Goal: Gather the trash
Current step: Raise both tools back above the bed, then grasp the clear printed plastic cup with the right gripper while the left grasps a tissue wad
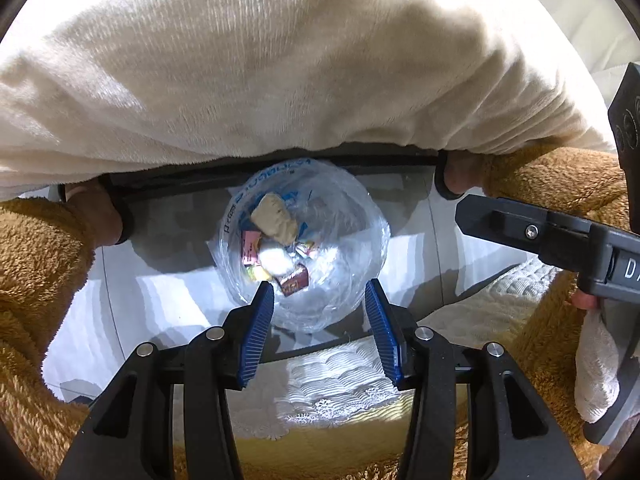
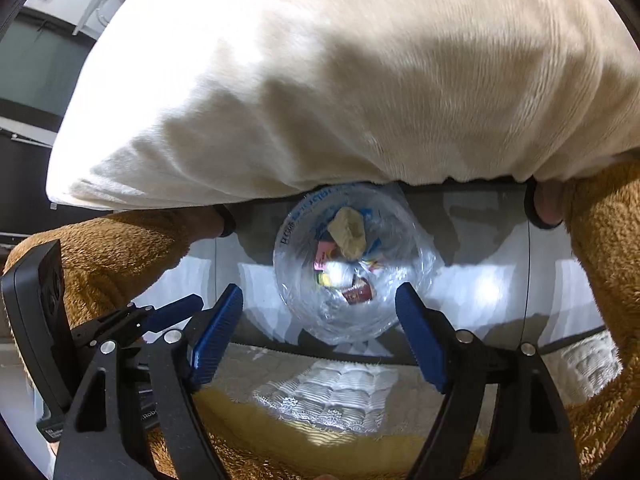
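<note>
A clear plastic bag [image 1: 344, 240] [image 2: 400, 280] stands open on the glossy floor below both grippers. Inside it lie a crumpled tan paper wad [image 1: 274, 216] [image 2: 350, 232], a pink wrapper [image 1: 250, 246], a white tissue [image 1: 274, 260] and a dark red wrapper [image 1: 294, 282] [image 2: 358, 292]. My left gripper [image 1: 320, 292] hangs over the bag's near rim, open, its blue pads touching nothing. My right gripper [image 2: 320, 300] also stands open, wider, over the bag's mouth with nothing pressed between its pads. Each gripper shows at the side of the other's view: right [image 1: 520, 228], left [image 2: 160, 316].
A person's cream top [image 1: 280, 80] fills the upper half of both views. Brown fleece legs [image 1: 40, 280] [image 2: 600, 260] flank the bag on either side. A white quilted cloth with a lace edge [image 1: 340, 384] lies just below the bag. Grey floor tiles [image 1: 160, 292] surround it.
</note>
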`<state>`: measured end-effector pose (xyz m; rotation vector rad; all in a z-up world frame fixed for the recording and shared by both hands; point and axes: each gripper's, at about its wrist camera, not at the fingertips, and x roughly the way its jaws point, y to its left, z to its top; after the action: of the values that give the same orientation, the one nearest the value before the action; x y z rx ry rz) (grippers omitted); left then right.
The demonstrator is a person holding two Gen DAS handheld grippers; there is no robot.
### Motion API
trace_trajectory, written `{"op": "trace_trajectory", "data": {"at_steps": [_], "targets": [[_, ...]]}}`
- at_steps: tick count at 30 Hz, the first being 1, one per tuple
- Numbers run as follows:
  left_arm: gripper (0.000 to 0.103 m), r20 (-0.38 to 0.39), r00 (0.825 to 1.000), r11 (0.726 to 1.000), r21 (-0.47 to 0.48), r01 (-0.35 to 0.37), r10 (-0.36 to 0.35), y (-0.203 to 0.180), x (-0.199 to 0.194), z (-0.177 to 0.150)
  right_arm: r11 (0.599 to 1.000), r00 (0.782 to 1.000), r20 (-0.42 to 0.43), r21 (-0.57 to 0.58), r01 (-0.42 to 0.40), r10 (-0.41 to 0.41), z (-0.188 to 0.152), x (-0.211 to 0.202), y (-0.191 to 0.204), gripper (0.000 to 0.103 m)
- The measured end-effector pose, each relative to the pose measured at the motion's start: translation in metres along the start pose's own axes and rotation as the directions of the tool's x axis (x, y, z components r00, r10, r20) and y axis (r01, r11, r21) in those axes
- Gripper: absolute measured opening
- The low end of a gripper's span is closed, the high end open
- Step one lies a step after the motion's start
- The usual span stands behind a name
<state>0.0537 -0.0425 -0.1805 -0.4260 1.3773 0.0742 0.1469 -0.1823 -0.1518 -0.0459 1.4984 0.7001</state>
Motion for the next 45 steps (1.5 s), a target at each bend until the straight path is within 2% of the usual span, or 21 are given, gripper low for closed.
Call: {"op": "trace_trajectory", "data": {"at_steps": [4, 6, 7, 8, 9, 10, 14, 19, 21, 24, 26, 29, 36, 40, 45], "targets": [[0.046, 0.067, 0.997, 0.999, 0.004, 0.047, -0.047, 0.001, -0.017, -0.003, 1.000, 0.996, 0.089, -0.017, -0.022, 0.023, -0.004, -0.019, 0.001, 0.092], [0.046, 0.115, 0.990, 0.997, 0.014, 0.078, -0.079, 0.002, -0.030, -0.005, 0.999, 0.989, 0.147, -0.033, -0.030, 0.034, -0.006, -0.031, 0.002, 0.094], [0.046, 0.140, 0.985, 0.995, 0.021, 0.098, -0.100, 0.003, -0.036, -0.006, 0.998, 0.984, 0.172, -0.044, -0.038, 0.045, -0.008, -0.037, 0.003, 0.099], [0.048, 0.158, 0.980, 0.993, 0.030, 0.116, -0.119, 0.003, -0.042, -0.007, 0.997, 0.978, 0.200, -0.056, -0.046, 0.057, -0.009, -0.043, 0.004, 0.099], [0.056, 0.172, 0.977, 0.992, 0.035, 0.125, -0.129, 0.003, -0.046, -0.008, 0.996, 0.972, 0.227, -0.069, -0.049, 0.064, -0.011, -0.049, 0.005, 0.099], [0.060, 0.187, 0.973, 0.991, 0.036, 0.129, -0.134, 0.003, -0.050, -0.009, 0.995, 0.966, 0.251, -0.082, -0.048, 0.067, -0.012, -0.054, 0.007, 0.099], [0.061, 0.259, 0.952, 0.987, 0.055, 0.154, -0.163, 0.003, -0.068, -0.010, 0.992, 0.934, 0.350, -0.126, -0.032, 0.074, -0.015, -0.077, 0.011, 0.099], [0.063, 0.347, 0.917, 0.981, 0.068, 0.183, -0.195, 0.005, -0.091, -0.006, 0.983, 0.915, 0.394, -0.184, -0.013, 0.086, -0.009, -0.096, 0.016, 0.099], [0.080, 0.372, 0.905, 0.979, 0.070, 0.193, -0.205, 0.008, -0.099, -0.003, 0.978, 0.908, 0.408, -0.207, -0.010, 0.096, -0.007, -0.102, 0.019, 0.099], [0.082, 0.412, 0.886, 0.977, 0.068, 0.203, -0.213, 0.014, -0.113, 0.003, 0.968, 0.903, 0.413, -0.252, -0.009, 0.116, 0.001, -0.110, 0.024, 0.099], [0.082, 0.435, 0.875, 0.977, 0.073, 0.201, -0.213, 0.015, -0.121, 0.008, 0.961, 0.899, 0.418, -0.278, -0.007, 0.128, 0.006, -0.116, 0.027, 0.099], [0.097, 0.464, 0.857, 0.975, 0.093, 0.203, -0.223, 0.017, -0.132, 0.017, 0.951, 0.887, 0.443, -0.309, 0.013, 0.132, 0.016, -0.126, 0.031, 0.099], [0.096, 0.544, 0.821, 0.984, 0.128, 0.120, -0.171, 0.025, -0.160, 0.044, 0.933, 0.845, 0.518, -0.352, 0.069, 0.133, 0.055, -0.151, 0.032, 0.099], [0.097, 0.559, 0.816, 0.986, 0.148, 0.073, -0.145, 0.027, -0.169, 0.069, 0.931, 0.827, 0.546, -0.356, 0.082, 0.135, 0.081, -0.157, 0.031, 0.099], [0.097, 0.591, 0.797, 0.986, 0.166, 0.027, -0.122, 0.034, -0.175, 0.097, 0.923, 0.824, 0.550, -0.372, 0.095, 0.137, 0.113, -0.153, 0.032, 0.099]]}}
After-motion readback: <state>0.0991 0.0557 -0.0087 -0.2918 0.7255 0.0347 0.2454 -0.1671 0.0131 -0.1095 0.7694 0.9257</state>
